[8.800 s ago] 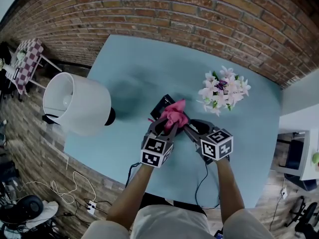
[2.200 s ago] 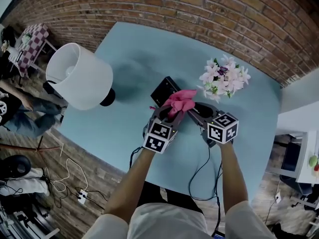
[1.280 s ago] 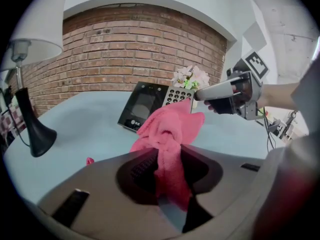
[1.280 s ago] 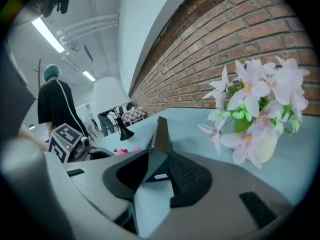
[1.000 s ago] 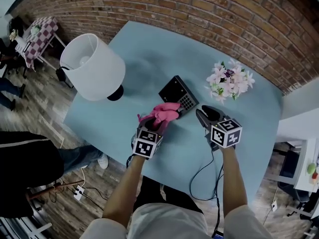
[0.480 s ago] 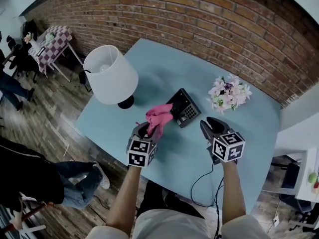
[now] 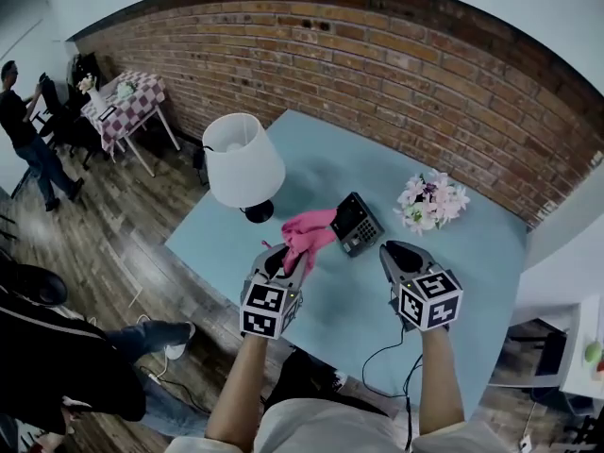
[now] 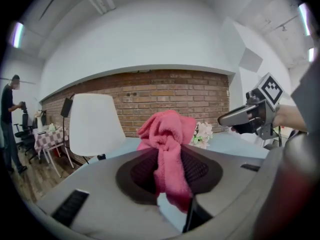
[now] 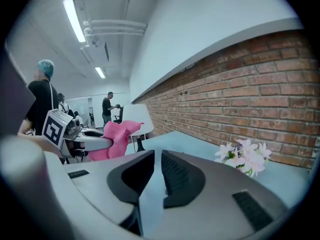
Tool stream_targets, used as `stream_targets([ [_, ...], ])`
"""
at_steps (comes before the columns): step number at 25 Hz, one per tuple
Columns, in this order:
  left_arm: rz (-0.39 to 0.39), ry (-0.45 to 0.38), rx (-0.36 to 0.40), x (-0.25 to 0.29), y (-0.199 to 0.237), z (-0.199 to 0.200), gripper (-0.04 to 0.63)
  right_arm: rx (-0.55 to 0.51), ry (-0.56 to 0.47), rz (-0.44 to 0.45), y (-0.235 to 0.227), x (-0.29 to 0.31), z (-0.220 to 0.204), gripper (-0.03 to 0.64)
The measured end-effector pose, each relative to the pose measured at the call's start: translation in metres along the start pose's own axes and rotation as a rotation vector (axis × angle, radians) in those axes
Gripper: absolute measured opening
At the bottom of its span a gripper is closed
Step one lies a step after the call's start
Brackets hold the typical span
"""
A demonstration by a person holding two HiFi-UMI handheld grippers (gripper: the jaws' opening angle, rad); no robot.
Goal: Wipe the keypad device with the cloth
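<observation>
The black keypad device [image 7: 359, 225] lies on the light blue table [image 7: 472, 253], and nothing touches it. My left gripper [image 7: 288, 255] is raised in front of it and to its left, shut on the pink cloth [image 7: 307, 232], which bunches above the jaws and hangs between them [image 8: 167, 134]. My right gripper [image 7: 396, 251] hovers to the right of the keypad. Its jaws have just been closing, with nothing between them and a narrow gap still showing in the right gripper view [image 9: 156, 159]. That view also shows the cloth [image 9: 117, 136] off to the left.
A white-shaded lamp [image 7: 243, 163] stands at the table's left, a pink and white flower bunch [image 7: 432, 201] at its right. A brick wall runs behind. A cable [image 7: 387, 366] hangs off the near edge. People stand at the left [image 7: 24, 121] and lower left [image 7: 57, 366].
Both grippers have risen off the table. The cloth, still in the left jaws, has come away from the keypad. The right jaws have narrowed.
</observation>
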State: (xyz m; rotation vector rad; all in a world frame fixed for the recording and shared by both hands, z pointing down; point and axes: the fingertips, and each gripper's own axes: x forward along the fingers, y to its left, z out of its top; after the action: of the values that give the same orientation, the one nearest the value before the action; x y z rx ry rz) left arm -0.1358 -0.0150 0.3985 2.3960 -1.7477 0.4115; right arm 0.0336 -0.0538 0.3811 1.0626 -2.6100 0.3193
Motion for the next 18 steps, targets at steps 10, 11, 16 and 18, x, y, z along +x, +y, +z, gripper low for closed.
stream_targets([
  [10, 0.021, -0.127, 0.022, -0.069, -0.03, 0.058, 0.143, 0.032, -0.111, 0.039, 0.037, -0.066, 0.046, 0.023],
  [11, 0.023, -0.137, 0.023, -0.074, -0.033, 0.061, 0.143, 0.022, -0.119, 0.043, 0.041, -0.073, 0.049, 0.02],
  [16, 0.043, -0.181, 0.051, -0.099, -0.042, 0.081, 0.143, -0.034, -0.152, 0.049, 0.054, -0.098, 0.064, 0.02],
  [18, 0.045, -0.196, 0.076, -0.105, -0.046, 0.091, 0.143, -0.045, -0.172, 0.049, 0.057, -0.108, 0.072, 0.02],
])
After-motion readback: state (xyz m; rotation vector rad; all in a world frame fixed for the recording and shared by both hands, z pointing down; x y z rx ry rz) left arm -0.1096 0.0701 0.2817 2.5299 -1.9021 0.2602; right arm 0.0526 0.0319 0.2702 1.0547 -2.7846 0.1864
